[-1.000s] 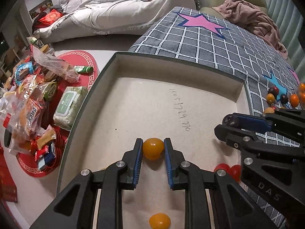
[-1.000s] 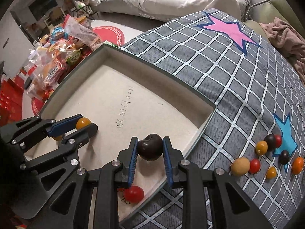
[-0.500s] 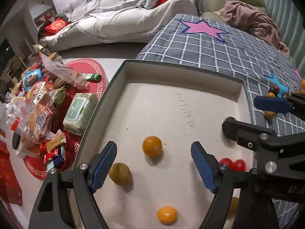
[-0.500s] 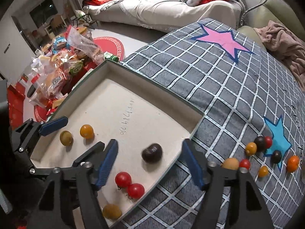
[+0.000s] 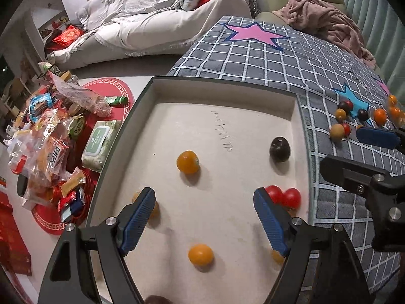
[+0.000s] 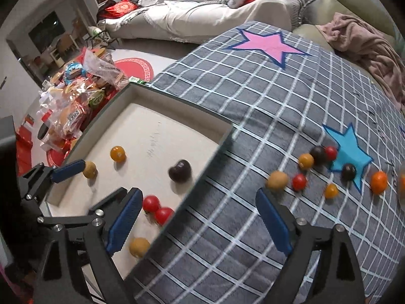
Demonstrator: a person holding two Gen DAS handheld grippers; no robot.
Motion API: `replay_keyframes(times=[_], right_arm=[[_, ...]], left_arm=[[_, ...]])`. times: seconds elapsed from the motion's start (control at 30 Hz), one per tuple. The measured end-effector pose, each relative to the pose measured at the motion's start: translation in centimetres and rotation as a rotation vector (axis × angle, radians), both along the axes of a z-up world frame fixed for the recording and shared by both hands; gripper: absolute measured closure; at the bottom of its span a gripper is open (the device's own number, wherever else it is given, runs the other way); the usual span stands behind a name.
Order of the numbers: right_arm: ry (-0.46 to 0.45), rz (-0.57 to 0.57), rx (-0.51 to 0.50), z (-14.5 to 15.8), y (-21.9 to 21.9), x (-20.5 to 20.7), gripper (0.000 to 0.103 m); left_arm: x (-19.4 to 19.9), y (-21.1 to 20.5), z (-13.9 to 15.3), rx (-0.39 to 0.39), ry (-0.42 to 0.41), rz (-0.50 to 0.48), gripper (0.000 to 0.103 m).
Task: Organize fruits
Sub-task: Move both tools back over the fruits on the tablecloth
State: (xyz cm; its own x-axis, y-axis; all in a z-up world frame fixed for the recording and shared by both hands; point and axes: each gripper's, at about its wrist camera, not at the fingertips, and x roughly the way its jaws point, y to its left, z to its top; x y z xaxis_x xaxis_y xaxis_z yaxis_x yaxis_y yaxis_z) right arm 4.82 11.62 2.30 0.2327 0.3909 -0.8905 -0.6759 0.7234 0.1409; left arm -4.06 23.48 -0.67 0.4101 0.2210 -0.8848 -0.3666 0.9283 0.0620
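A shallow beige tray (image 5: pixel 222 90) (image 6: pixel 177 101) lies on the grey checked cloth. In it lie an orange fruit (image 5: pixel 187 162) (image 6: pixel 117 153), a dark plum (image 5: pixel 279 149) (image 6: pixel 179 171), two red tomatoes (image 5: pixel 291 197) (image 6: pixel 152 203), and other yellow-orange fruits (image 5: pixel 200 254) (image 6: pixel 139 247). My left gripper (image 5: pixel 203 220) is open and empty above the tray. My right gripper (image 6: pixel 197 220) is open and empty over the tray's right edge. Several loose fruits (image 6: pixel 278 180) (image 5: pixel 337 131) lie on the cloth by the blue star.
Snack bags and a wipes pack (image 5: pixel 100 144) are piled on the floor left of the tray. A sofa with a white throw (image 5: pixel 152 25) stands behind. A pink blanket (image 6: pixel 367 48) lies at the cloth's far right. The right gripper's arm (image 5: pixel 367 177) reaches in beside the tray.
Both grippers opened and let go: the orange fruit and the dark plum now lie in the tray. Both grippers have pulled back, the right one toward the cloth.
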Motion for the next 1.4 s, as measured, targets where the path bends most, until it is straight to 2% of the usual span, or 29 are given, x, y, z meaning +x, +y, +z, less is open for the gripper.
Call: replay_keyframes(times=[0.37,0.57,0.73,1.0,1.1,1.3,1.4], right_arm=[[0.022,-0.130,-0.019,-2.3,-8.3,0.5,0.010],[0.052,-0.248,-0.045,-4.2,-14.1,1.7,0.010],[0.061,-0.315,-0.046,-5.0,-17.0,2.5,0.010],[0.023,-0.351,-0.028,-5.4,-18.3,4.2,0.010],[0.004,-0.349,-0.026,-5.4,-18.2,4.9,0.010],[-0.036,-0.329,-0.012,-5.5,-16.7,6.9,0.010],[-0.050,-0.319,0.009,-5.6,-16.1,7.8,0.010]], left_arm=[[0.6,-3.7,1.2,0.012,-0.006,-0.066,0.022],[1.6,-6.8,1.9,0.003,-0.017,-0.135,0.022],[3.0,-10.0,1.7,0.007,-0.013,-0.194,0.022],[6.3,-13.5,0.9,0.061,-0.053,-0.242,0.022],[7.4,-14.0,0.4,0.058,-0.056,-0.254,0.022],[9.5,-14.5,-1.2,0.113,-0.043,-0.266,0.022],[10.5,-13.8,-2.0,0.104,-0.031,-0.252,0.022]])
